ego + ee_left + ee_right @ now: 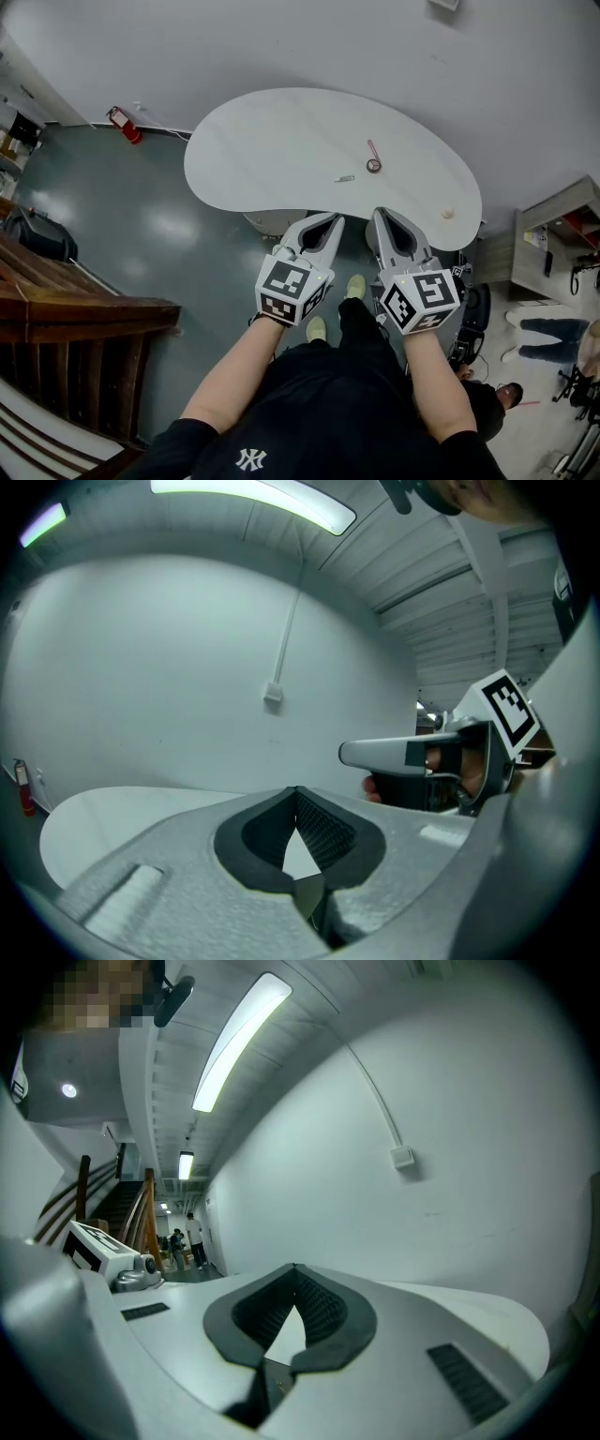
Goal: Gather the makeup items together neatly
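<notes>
A white kidney-shaped table stands ahead of me. On it lie a thin pink stick with a round end, a small silver item and a small beige round item near the right edge. My left gripper and right gripper hover side by side at the table's near edge. Both are shut with nothing between the pads. In the left gripper view the right gripper shows beside it, held in a hand.
A red fire extinguisher stands by the wall at far left. A wooden stair rail runs along the left. A shelf unit and standing people are at the right.
</notes>
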The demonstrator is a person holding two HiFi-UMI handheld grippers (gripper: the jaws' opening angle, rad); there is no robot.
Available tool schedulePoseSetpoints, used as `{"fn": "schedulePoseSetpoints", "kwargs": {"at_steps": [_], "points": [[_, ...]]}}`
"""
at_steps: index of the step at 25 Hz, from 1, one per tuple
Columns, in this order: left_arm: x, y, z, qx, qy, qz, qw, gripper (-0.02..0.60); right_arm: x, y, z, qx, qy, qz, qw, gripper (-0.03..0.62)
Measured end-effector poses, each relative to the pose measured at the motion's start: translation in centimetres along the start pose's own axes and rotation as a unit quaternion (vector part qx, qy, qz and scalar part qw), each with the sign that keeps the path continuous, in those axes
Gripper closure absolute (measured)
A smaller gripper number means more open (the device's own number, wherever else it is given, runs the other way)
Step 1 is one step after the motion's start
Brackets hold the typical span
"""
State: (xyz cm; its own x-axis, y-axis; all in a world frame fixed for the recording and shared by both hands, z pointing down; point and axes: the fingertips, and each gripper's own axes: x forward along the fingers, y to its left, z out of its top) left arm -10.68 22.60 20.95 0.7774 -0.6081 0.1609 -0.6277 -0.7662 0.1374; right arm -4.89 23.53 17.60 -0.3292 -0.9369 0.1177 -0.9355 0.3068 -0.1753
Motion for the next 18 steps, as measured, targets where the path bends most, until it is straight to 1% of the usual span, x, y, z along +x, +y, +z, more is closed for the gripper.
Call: {"fn": "schedulePoseSetpoints", "kwargs": {"at_steps": [8, 14, 18], "points": [[5.6, 2.1, -1.6, 0.009, 0.029, 0.01, 0.9995, 0.572, 4.4, -4.1, -1.0, 0.004, 0.015, 0.017, 1.0, 0.58], [12.6, 4.0, -3.8, 0.014, 0.062, 0.024, 0.9977, 0.572, 8.5, -9.9, -2.3, 0.002, 0.039, 0.028, 0.999, 0.58], [16.2, 5.5, -5.1, 0.012, 0.086, 0.038, 0.9955, 0.572, 11.7, -12.7, -3.0, 0.0, 0.056, 0.048, 0.997, 0.58]]}}
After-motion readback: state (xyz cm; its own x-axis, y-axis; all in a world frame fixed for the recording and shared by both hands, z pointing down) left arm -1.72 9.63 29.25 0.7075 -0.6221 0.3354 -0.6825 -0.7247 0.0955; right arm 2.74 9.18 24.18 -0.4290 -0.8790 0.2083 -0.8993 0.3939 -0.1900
